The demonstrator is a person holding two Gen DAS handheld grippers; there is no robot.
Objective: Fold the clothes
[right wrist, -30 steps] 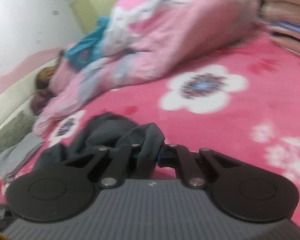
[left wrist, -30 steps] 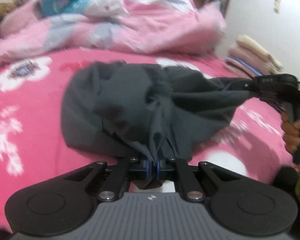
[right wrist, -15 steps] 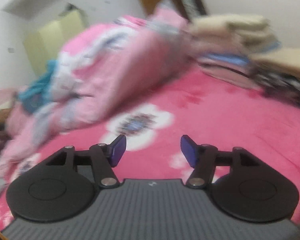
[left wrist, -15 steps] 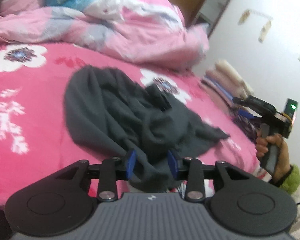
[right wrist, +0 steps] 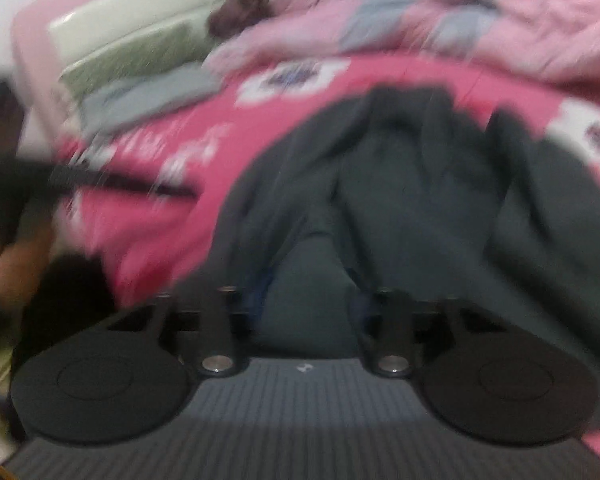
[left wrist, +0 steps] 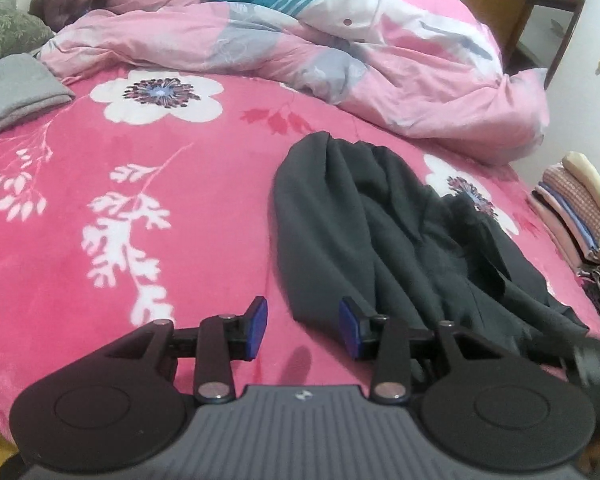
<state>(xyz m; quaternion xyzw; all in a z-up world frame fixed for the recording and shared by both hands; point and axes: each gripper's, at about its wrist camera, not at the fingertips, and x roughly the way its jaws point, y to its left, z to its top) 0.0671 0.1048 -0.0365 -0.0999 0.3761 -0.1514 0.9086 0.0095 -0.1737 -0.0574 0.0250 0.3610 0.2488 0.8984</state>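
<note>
Left wrist view gives us the left gripper (left wrist: 303, 328) with its jaws parted and opening, nothing between the blue pads (left wrist: 258, 326), only the pink floral blanket (left wrist: 100, 208). We see the dark grey garment (left wrist: 380, 232) lying crumpled on that blanket, just right of the gripper. Folded clothes (left wrist: 576, 216) are stacked at the far right edge. Over on the right wrist view (badly blurred), our right gripper (right wrist: 306, 304) is closing with garment cloth between its jaws; we cannot tell if the pads press it.
</note>
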